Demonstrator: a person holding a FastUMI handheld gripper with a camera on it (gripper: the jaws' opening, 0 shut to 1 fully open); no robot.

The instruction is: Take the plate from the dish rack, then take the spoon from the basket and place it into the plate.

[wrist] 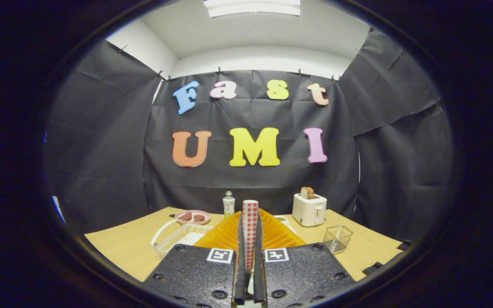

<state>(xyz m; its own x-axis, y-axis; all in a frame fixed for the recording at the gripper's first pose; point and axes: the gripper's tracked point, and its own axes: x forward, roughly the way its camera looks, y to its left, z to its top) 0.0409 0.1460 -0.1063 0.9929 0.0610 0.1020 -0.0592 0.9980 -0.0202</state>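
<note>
The fingers (pixel 250 256) cover a good chunk of stuff here. The red-checked thing (pixel 250 231) pinched between them runs down into the gap, so its lower end is hidden and I honestly can't tell what it is. The orange ridged piece (pixel 276 235) behind it is half blocked too. The clear dish rack (pixel 178 237) has its near corner covered. What's on the pink plate (pixel 193 217) is too small to make out.

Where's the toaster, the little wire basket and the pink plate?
toaster (pixel 309 209): gripper view, middle of its front face.
wire basket (pixel 337 238): gripper view, its mesh side wall.
pink plate (pixel 192 221): gripper view, its near rim.
</note>
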